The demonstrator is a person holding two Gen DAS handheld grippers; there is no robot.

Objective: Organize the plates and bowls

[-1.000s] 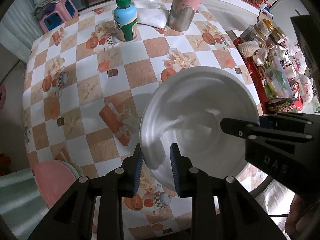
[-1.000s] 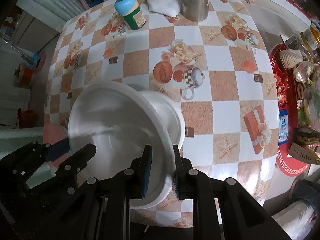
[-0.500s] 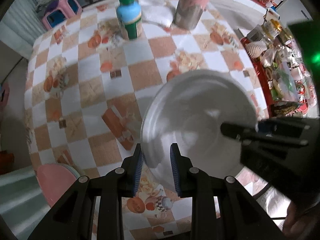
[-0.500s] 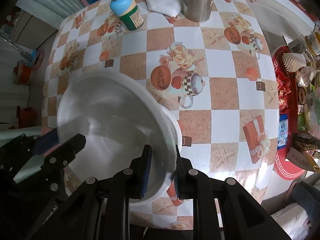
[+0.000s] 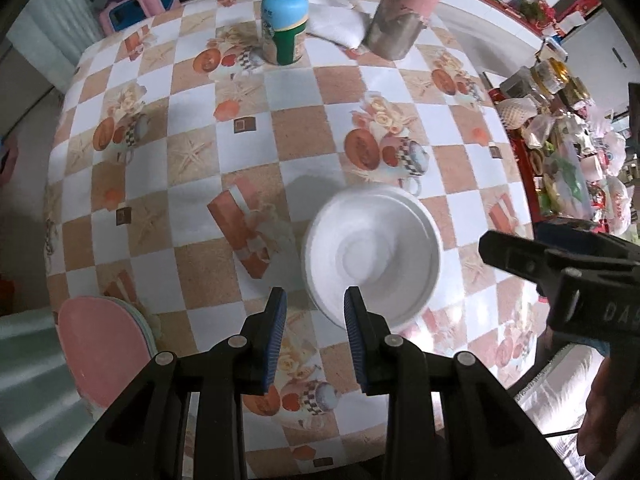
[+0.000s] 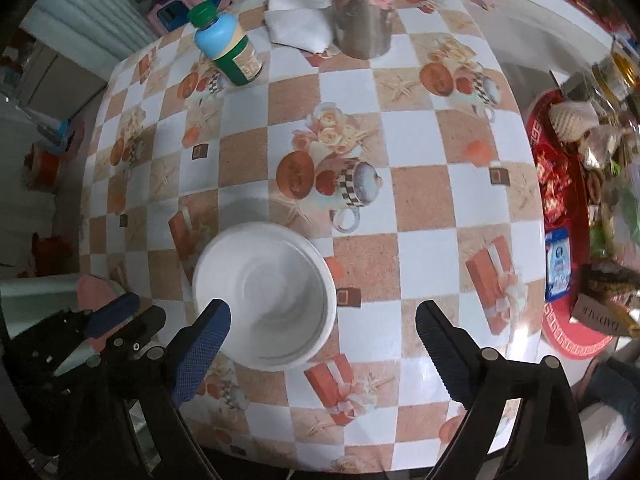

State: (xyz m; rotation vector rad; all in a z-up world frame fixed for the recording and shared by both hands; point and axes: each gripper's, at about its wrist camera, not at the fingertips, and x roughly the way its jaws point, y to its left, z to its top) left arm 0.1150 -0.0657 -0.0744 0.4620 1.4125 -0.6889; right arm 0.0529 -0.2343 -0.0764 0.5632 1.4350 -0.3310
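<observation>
A white bowl (image 5: 372,256) (image 6: 264,296) rests upright on the checkered tablecloth (image 5: 296,128); its double rim suggests a second bowl nested under it. My left gripper (image 5: 316,308) hovers over the bowl's near-left rim. Its jaws are opening, a small gap between the blue pads, which press on nothing. My right gripper (image 6: 322,314) is opening wide above the bowl's right side, and its left fingertip (image 6: 216,316) overlaps the rim without touching. A stack of pink plates (image 5: 100,344) (image 6: 92,292) lies at the table's near-left edge.
A green-capped bottle (image 5: 285,24) (image 6: 230,46), a folded white cloth (image 5: 340,28) and a pink and metal tumbler (image 5: 404,12) stand at the far side. A red tray of packets (image 6: 560,200) lies beyond the table's right edge. A pink stool (image 5: 136,4) stands behind.
Both grippers held the white bowl by its rim above the table; both have let go. The bowl now sits on the table. The right jaws spread wide, the left parted slightly.
</observation>
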